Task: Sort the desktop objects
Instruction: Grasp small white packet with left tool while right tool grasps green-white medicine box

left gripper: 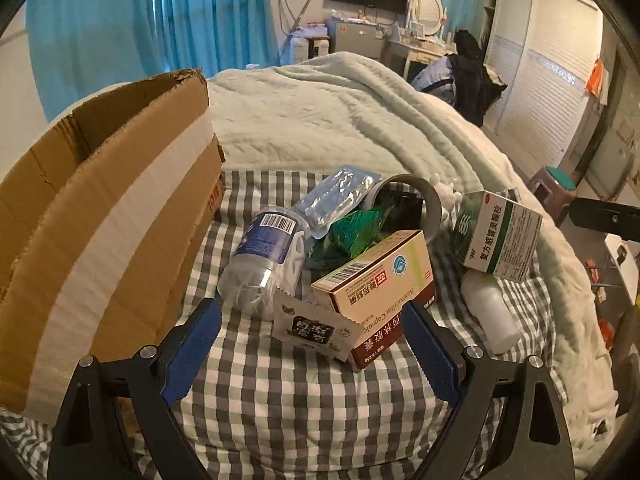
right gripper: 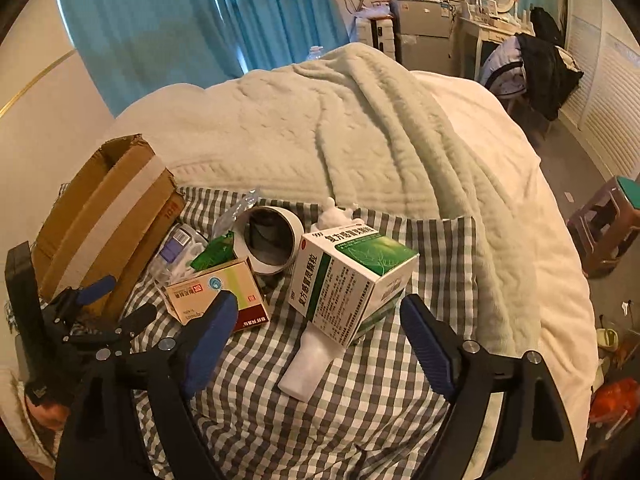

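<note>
A pile lies on the checked cloth (left gripper: 280, 392): a clear bottle (left gripper: 264, 256), a white snack sachet (left gripper: 312, 330), a cream and maroon capsule box (left gripper: 380, 292), a green packet (left gripper: 354, 230), a grey roll (left gripper: 420, 204), a green and white medicine box (left gripper: 500, 236) and a white bottle (left gripper: 490, 312). My left gripper (left gripper: 312, 340) is open, its jaws on either side of the sachet and capsule box. My right gripper (right gripper: 320, 340) is open just short of the medicine box (right gripper: 352, 280), which rests on the white bottle (right gripper: 308, 364). The left gripper (right gripper: 108, 300) also shows in the right wrist view.
An open cardboard box (left gripper: 100, 220) stands at the left, also in the right wrist view (right gripper: 104, 220). A pale green blanket (left gripper: 320, 120) covers the bed behind. A small stool (right gripper: 608, 224) stands on the floor at the right.
</note>
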Motion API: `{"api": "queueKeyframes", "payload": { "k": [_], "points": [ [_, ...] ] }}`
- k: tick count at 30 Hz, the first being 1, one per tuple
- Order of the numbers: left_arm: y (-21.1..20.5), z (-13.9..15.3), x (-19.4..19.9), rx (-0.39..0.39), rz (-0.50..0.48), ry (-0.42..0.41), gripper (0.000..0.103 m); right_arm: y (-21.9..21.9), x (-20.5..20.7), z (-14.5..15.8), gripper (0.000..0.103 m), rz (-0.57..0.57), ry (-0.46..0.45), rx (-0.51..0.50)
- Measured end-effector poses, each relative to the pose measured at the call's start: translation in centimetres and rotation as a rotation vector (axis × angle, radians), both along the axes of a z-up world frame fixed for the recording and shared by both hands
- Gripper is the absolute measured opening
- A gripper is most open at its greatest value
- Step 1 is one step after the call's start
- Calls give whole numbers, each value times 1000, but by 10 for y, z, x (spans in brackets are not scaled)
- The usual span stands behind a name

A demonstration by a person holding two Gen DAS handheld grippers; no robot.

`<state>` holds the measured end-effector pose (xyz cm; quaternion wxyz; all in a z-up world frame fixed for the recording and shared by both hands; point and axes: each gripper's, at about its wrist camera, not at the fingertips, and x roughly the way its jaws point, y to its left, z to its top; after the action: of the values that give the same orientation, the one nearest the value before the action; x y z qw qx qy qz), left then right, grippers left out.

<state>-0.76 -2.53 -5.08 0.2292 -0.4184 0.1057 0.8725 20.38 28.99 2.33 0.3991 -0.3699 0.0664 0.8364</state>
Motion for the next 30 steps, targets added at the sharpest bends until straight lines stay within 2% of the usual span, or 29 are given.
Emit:
{"api": "queueKeyframes", "payload": {
  "k": [5, 11, 15, 19, 21, 24, 26, 28, 29, 30],
  "points": [
    [-1, -17, -10, 8, -12, -49, 94, 8, -3, -8, 87, -2, -20, -3],
    [-3, -32, -13, 6, -14, -28, 94, 29, -9, -18, 92, -10, -44, -2],
    [1, -43, -11, -31, -40, -23, 94, 46, -16, -25, 93, 3, -90, 15],
    [6, -49, -13, -57, -59, -16, 94, 61, -16, -27, 97, -41, -84, -2],
    [6, -52, -18, -35, -67, -34, 91, 65, -19, -30, 97, -72, -89, -21],
    [5, -52, -21, 7, -84, -71, 77, 61, -24, -27, 97, -131, -81, -9],
    [3, -50, -19, 31, -100, -97, 60, 56, -29, -22, 103, -157, -53, -9],
    [1, -47, -17, 38, -114, -97, 49, 53, -38, -21, 103, -180, -40, -9],
    [-1, -45, -16, 41, -122, -96, 44, 52, -43, -21, 103, -188, -36, -5],
    [-2, -43, -15, 44, -123, -99, 44, 53, -49, -24, 103, -212, -40, 6]
  ]
}}
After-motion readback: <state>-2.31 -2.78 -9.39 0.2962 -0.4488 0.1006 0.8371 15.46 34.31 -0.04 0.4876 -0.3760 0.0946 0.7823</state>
